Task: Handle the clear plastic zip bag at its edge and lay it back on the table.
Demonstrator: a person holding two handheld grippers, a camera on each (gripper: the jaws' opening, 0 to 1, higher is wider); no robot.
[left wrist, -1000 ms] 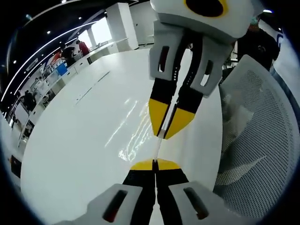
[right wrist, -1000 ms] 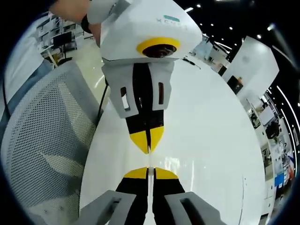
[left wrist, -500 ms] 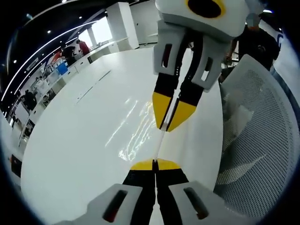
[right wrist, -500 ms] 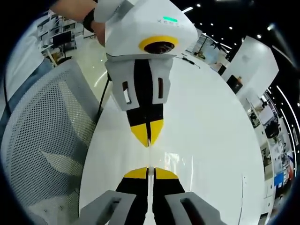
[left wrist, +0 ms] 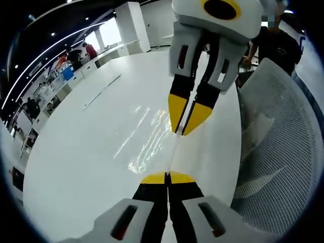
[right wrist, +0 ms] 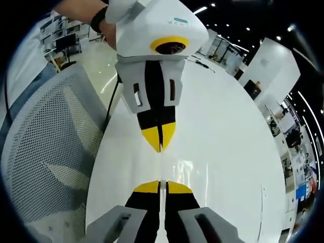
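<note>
in the left gripper view, far left: people at distant benches under ceiling lights. a white pillar behind. a broad white table across the middle, glossy, carrying glints off the clear plastic zip bag, whose film hangs over the tabletop with its near edge stretched taut in a thin line. at the bottom centre, left gripper, yellow tips pressed together on that bag edge. straight above, right gripper coming in from the top, yellow tips nearly closed, pinching the same edge further along. the two grippers apart, facing tip to tip, the bag edge strung between them. to the right, a white mesh chair back just beside the table edge, and a person in dark clothes behind it.

in the right gripper view, left side: the same mesh chair back, a pale sleeve beyond it, and a hand with a dark wristband gripping the body of the left gripper, which points down from the top with yellow tips shut on the bag edge. bag seen edge-on as a thin pale line between the tips, a faint shimmer just right of it. at the bottom, right gripper, yellow tips pressed together on the near end of that line. right of these, white table and a distant white pillar with benches at far right.
</note>
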